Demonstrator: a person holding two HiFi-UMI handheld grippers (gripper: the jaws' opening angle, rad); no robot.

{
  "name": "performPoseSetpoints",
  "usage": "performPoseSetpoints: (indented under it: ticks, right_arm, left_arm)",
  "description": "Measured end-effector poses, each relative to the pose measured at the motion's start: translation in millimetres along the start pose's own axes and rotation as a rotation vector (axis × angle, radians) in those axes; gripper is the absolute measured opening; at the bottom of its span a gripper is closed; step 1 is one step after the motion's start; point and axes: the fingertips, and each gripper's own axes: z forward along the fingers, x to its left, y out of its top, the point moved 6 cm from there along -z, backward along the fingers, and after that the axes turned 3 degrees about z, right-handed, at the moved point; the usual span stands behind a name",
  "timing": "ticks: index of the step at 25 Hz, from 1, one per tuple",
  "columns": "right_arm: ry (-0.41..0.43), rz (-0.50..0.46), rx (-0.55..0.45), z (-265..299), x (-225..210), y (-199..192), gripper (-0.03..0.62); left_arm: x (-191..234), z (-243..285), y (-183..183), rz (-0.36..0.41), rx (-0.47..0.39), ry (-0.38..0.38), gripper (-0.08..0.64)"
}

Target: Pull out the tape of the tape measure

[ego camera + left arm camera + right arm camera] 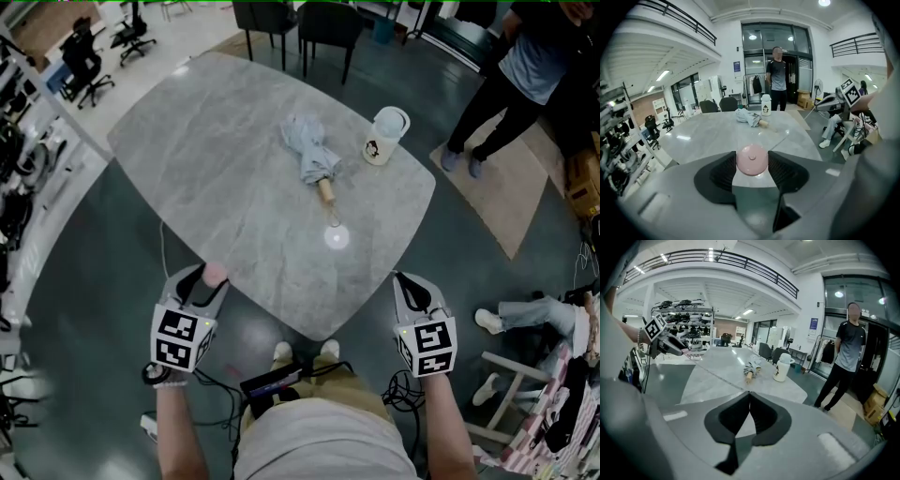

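Left gripper [210, 278]: clamped on the pink round tape measure [751, 160], held over the near edge of the table [216, 178].
Right gripper [406, 280]: jaws together, empty.
Relation: the tape measure lies well apart to the right gripper's left, level with it.
Tape tab: cannot tell which side it exits.
Next: likely the right gripper crosses over to pinch the tab.

The tape measure [752, 160] is a small, round, pale pink case with a little raised button at the centre of its flat face. It sits clamped between the two dark pads of the left tongs [752, 163], gripped by its rim, its face turned up and back toward the person. It hangs at the near left edge of the bench [234, 187].
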Motion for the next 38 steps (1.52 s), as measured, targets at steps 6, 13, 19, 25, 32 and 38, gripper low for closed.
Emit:
performPoseSetpoints:
  ticks: [6,13,19,25,32,38]
  right_arm:
    - [-0.091,0.016,0.022,-6,-30,-8,0.006]
    - [-0.183,0.034,0.03,-12,-55,-14,0.005]
    - [-0.217,0.014,0.053,-13,-63,-16,0.006]
    - [-0.239,0.058,0.065,-14,-70,-21,0.006]
    - [-0.243,0.117,0.074,-6,-68,-28,0.006]
    - [-0.226,0.109,0.1,7,-62,-32,0.006]
  left_arm:
    - [31,-10,-17,-0.048,0.012,0.087,0.232]
    - [68,-21,-37,-0.099,0.027,0.208,0.232]
    - [96,-27,-53,-0.112,0.071,0.301,0.232]
    - [118,-32,-69,-0.179,0.088,0.361,0.232]
    - [125,-18,-70,-0.178,0.079,0.348,0.232]
    - [130,3,-69,-0.161,0.077,0.311,0.232]
